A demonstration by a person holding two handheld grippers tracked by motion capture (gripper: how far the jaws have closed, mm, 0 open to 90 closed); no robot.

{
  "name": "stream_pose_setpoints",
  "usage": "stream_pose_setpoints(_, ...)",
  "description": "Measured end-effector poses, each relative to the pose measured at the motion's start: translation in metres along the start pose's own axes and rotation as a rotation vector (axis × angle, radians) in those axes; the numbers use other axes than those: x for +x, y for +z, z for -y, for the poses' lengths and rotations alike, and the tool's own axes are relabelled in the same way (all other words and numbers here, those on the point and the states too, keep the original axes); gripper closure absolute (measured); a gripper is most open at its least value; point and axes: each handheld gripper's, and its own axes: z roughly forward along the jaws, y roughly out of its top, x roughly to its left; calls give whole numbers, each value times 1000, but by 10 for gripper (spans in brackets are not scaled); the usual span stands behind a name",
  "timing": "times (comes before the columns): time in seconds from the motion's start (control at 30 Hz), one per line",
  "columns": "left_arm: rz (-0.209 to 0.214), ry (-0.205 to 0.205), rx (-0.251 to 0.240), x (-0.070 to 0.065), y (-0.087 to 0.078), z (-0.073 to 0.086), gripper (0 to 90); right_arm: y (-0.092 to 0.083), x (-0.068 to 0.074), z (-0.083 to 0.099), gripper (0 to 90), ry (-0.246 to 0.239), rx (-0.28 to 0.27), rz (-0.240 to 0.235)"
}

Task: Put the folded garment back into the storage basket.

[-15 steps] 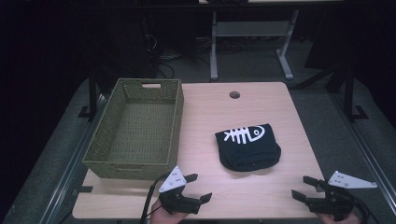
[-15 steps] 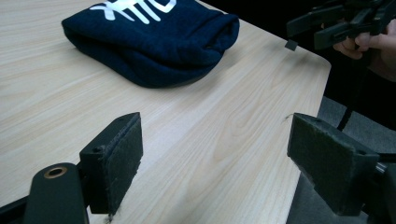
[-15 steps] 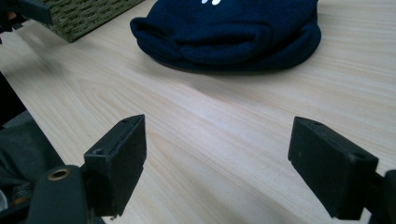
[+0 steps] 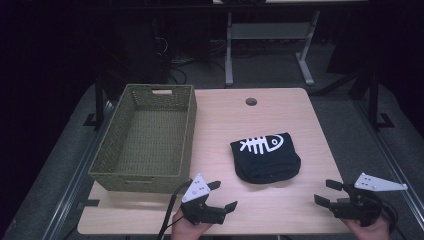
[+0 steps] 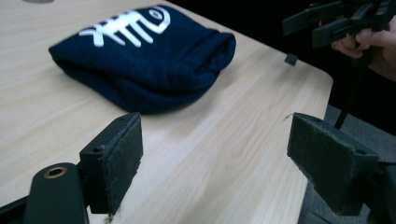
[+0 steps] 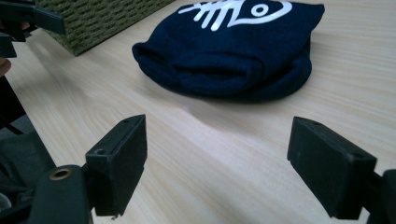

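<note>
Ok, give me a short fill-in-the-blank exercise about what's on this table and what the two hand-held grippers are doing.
1. The woven basket holds ____.
2. The folded dark garment bears a white ____ skeleton print.
3. Both the left hand-held gripper and the right hand-held gripper have their jaws ____.
4. The garment lies on the table, to the ____ of the basket in the high view.

Missing words: nothing; fish; open; right

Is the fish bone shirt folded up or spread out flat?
Folded. The dark blue shirt sits as a small thick bundle on the table, with stacked layers rolled over along its near edge in both gripper views.
</note>
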Motion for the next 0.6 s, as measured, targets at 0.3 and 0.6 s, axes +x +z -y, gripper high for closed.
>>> stream_pose_setpoints(0.3, -17, 1, -20, 4, 13, -16, 177, 10, -3, -19, 196, -24, 38, -8)
stream_pose_setpoints(0.6, -35, -35, -24, 9, 27, -27, 177, 22, -2, -44, 197, -60, 71, -33)
